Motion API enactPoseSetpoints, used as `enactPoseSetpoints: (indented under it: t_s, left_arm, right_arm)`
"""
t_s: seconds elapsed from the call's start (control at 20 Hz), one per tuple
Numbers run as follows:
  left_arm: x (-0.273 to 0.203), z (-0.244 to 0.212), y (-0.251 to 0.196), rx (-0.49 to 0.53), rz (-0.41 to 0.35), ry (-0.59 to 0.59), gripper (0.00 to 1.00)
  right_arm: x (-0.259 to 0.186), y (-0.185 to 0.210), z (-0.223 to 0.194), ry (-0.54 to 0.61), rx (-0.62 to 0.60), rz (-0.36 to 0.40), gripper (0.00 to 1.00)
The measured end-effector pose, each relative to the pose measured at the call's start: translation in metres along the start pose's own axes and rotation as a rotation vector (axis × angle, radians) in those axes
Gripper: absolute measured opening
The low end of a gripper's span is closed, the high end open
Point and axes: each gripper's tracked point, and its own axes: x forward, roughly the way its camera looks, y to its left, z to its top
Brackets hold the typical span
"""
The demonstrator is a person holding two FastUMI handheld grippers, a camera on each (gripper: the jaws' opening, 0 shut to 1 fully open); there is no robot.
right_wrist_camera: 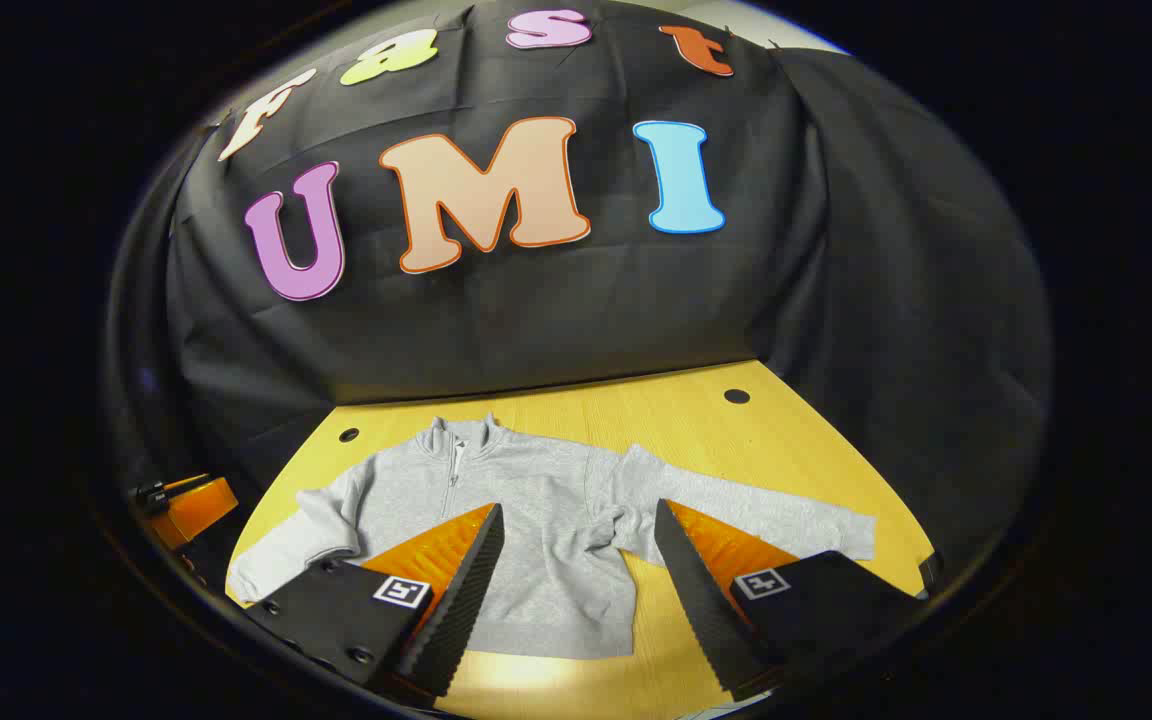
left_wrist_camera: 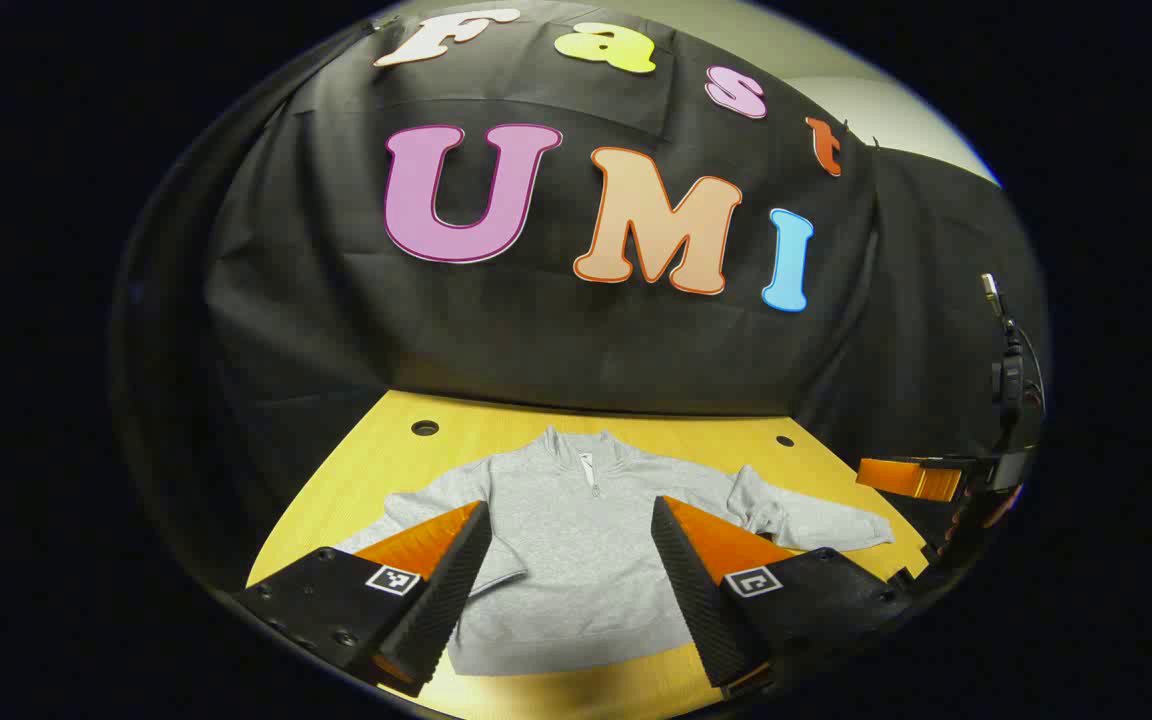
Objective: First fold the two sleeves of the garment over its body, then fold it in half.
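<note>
The bench [right_wrist_camera: 696,410] is a yellow wooden top that runs back to the booth's black cloth wall, with small round holes [right_wrist_camera: 736,396] near its far edge. The garment occupies the middle of it, laid there so both grippers can reach it from the near side.

The garment [left_wrist_camera: 576,540] is a grey pullover with a short zip at the neck. It lies flat, front up, collar [left_wrist_camera: 586,450] toward the wall and hem toward the near edge of the bench, so the body's long axis runs from near to far. Both sleeves are spread outward, roughly across that axis. The right sleeve [right_wrist_camera: 766,520] stretches out to the side, its cuff toward the bench's right edge. The left sleeve [right_wrist_camera: 306,530] angles out and down toward the near left edge. Neither sleeve lies over the body, so by this layout the first fold is judged not yet done.

The left gripper [left_wrist_camera: 571,570] hovers above the lower body of the garment, fingers spread wide, nothing between them. The right gripper [right_wrist_camera: 576,580] hangs over the garment's right half near the armpit, fingers likewise apart and empty. Judgement: both are held raised and opened to come down on the cloth; contact with the fabric cannot be confirmed.
</note>
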Motion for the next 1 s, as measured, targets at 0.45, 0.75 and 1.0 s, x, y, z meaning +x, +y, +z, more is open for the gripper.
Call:
enactPoseSetpoints:
  t_s: [0.45, 0.75, 1.0]
  left_arm:
    - [-0.008, -0.008, 0.008, -0.02, 0.014, 0.004, 0.94]
    - [-0.012, -0.013, 0.015, -0.023, 0.03, 0.011, 0.94]
    - [-0.013, -0.016, 0.017, -0.018, 0.034, 0.016, 0.94]
  right_arm:
    - [-0.001, -0.021, -0.006, 0.031, 0.003, -0.068, 0.9]
    - [-0.004, -0.016, -0.018, 0.068, 0.033, -0.048, 0.9]
    - [-0.003, -0.023, -0.022, 0.074, 0.008, -0.065, 0.9]
